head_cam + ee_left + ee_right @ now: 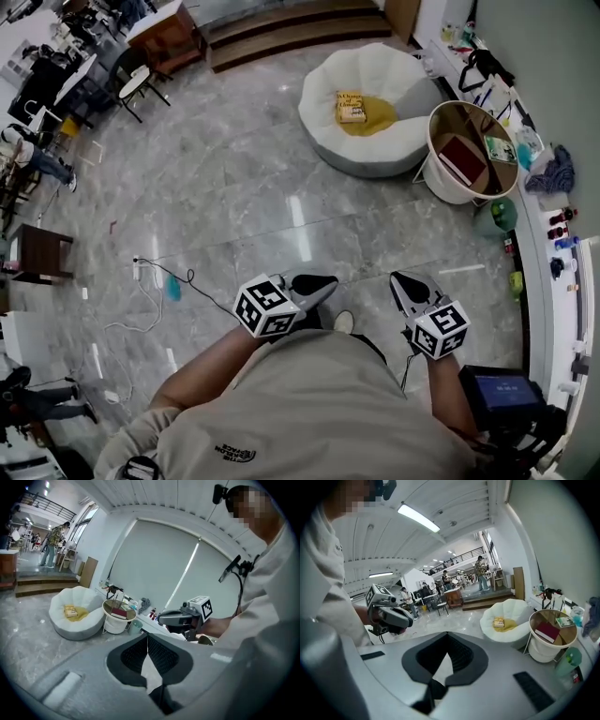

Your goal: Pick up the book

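Grey marble floor [234, 187] stretched ahead as the left gripper [328, 282], jaws pressed together and empty, was held low near the person's body, seemingly because no approach had begun. A yellow book [352, 107] lay on the white round chair [375, 155], well apart. The right gripper [397, 277] was likewise closed on nothing. A red book [459, 159] rested on the round table [452, 193] farther right.

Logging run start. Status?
Both shut, empty: left tongs, right tongs. Untouched: yellow book on white chair, red book on round table. Nothing seen in the path.
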A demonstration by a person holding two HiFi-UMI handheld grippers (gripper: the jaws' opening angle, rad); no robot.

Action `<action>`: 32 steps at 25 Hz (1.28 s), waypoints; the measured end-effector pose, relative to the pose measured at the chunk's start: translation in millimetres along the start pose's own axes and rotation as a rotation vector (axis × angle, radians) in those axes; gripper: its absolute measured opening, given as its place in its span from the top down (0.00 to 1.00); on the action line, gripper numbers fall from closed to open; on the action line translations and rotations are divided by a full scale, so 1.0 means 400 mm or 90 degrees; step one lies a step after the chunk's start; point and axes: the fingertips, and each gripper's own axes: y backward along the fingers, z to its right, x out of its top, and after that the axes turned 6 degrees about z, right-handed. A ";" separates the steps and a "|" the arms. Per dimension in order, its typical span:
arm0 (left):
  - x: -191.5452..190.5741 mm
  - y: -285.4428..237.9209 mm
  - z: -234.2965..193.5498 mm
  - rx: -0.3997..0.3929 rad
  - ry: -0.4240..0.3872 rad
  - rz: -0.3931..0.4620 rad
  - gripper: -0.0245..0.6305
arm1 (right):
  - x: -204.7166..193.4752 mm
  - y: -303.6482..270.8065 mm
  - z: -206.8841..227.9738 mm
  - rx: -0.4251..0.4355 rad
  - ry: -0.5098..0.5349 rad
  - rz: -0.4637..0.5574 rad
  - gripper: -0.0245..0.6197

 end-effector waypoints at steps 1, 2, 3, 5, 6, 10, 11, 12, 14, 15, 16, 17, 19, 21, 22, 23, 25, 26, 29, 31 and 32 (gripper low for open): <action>0.009 -0.008 -0.015 0.003 -0.002 -0.001 0.95 | 0.005 -0.013 0.014 0.001 -0.004 0.001 0.94; 0.018 -0.017 -0.032 0.005 -0.002 -0.001 0.95 | 0.011 -0.026 0.029 0.001 -0.004 0.002 0.94; 0.027 -0.029 -0.051 0.005 -0.001 0.000 0.95 | 0.019 -0.040 0.046 -0.001 0.001 0.003 0.94; 0.047 -0.059 -0.093 0.001 0.002 0.002 0.95 | 0.041 -0.069 0.080 -0.007 0.014 0.005 0.94; 0.059 -0.077 -0.118 -0.003 0.002 0.003 0.95 | 0.056 -0.085 0.100 -0.012 0.018 0.006 0.93; 0.130 -0.154 -0.239 -0.033 0.010 0.005 0.95 | 0.112 -0.152 0.195 -0.052 0.005 -0.003 0.79; 0.155 -0.165 -0.272 -0.040 0.013 0.008 0.95 | 0.130 -0.174 0.212 -0.060 -0.001 -0.005 0.79; 0.181 -0.171 -0.306 -0.046 0.017 0.012 0.95 | 0.152 -0.200 0.224 -0.064 -0.001 -0.008 0.78; 0.237 -0.177 -0.377 -0.053 0.021 0.022 0.95 | 0.203 -0.260 0.254 -0.069 0.017 -0.014 0.77; 0.263 -0.182 -0.414 -0.055 0.020 0.025 0.95 | 0.229 -0.293 0.274 -0.072 0.026 -0.016 0.77; 0.286 -0.188 -0.451 -0.058 0.018 0.026 0.95 | 0.253 -0.326 0.297 -0.075 0.031 -0.016 0.77; 0.306 -0.195 -0.487 -0.063 0.015 0.025 0.95 | 0.273 -0.359 0.318 -0.078 0.030 -0.015 0.77; 0.333 -0.200 -0.557 -0.071 0.015 0.021 0.95 | 0.304 -0.425 0.347 -0.079 0.027 -0.014 0.77; 0.349 -0.201 -0.627 -0.070 0.026 0.017 0.95 | 0.329 -0.490 0.363 -0.074 0.029 -0.015 0.77; 0.356 -0.204 -0.660 -0.066 0.037 0.016 0.95 | 0.340 -0.518 0.370 -0.070 0.027 -0.017 0.77; 0.363 -0.209 -0.689 -0.062 0.049 0.017 0.95 | 0.351 -0.540 0.378 -0.066 0.023 -0.020 0.77; 0.376 -0.227 -0.736 -0.056 0.071 0.022 0.95 | 0.367 -0.572 0.403 -0.059 0.019 -0.029 0.77; 0.383 -0.241 -0.759 -0.054 0.080 0.024 0.95 | 0.372 -0.588 0.423 -0.057 0.019 -0.034 0.77; 0.404 -0.299 -0.846 -0.045 0.106 0.025 0.95 | 0.383 -0.645 0.513 -0.052 0.000 -0.045 0.77; 0.428 -0.354 -0.917 -0.028 0.117 0.016 0.95 | 0.400 -0.691 0.589 -0.046 -0.010 -0.050 0.78; 0.442 -0.386 -0.952 -0.016 0.124 0.012 0.95 | 0.413 -0.712 0.630 -0.042 -0.008 -0.055 0.78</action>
